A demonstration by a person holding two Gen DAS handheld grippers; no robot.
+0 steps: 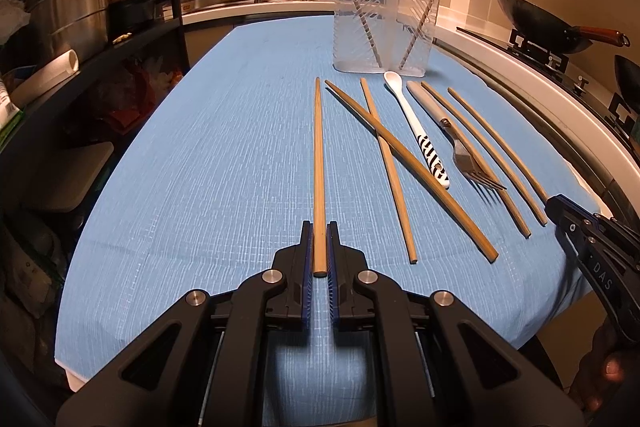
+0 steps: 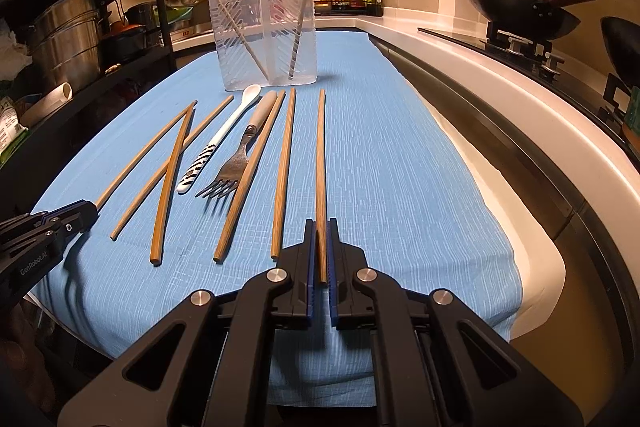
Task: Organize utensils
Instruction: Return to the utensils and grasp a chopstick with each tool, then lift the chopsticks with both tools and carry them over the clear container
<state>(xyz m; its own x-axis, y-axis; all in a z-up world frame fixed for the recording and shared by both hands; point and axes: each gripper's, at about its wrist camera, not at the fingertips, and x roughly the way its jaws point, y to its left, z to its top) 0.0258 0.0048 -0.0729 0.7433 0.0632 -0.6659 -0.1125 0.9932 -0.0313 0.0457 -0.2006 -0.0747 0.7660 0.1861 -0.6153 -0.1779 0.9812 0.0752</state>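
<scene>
each gripper, left gripper (image 1: 319, 251) and right gripper (image 2: 321, 251), clenches one chopstick (image 1: 318, 163) end between its jaws; beyond them, two chopsticks stand in the clear holder (image 1: 386, 19), leaving spoon (image 1: 416, 131), fork (image 1: 460, 143) and loose sticks.

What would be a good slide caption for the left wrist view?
Left hand-held gripper shut on a long wooden chopstick, clear plastic utensil holder beyond.

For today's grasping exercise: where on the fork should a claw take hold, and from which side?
Take the fork by its pale handle, the far end near the clear holder, coming straight down from above. It lies flat with tines toward the camera, and a chopstick lies tight along its right side, so close across the handle where it is thickest.
</scene>
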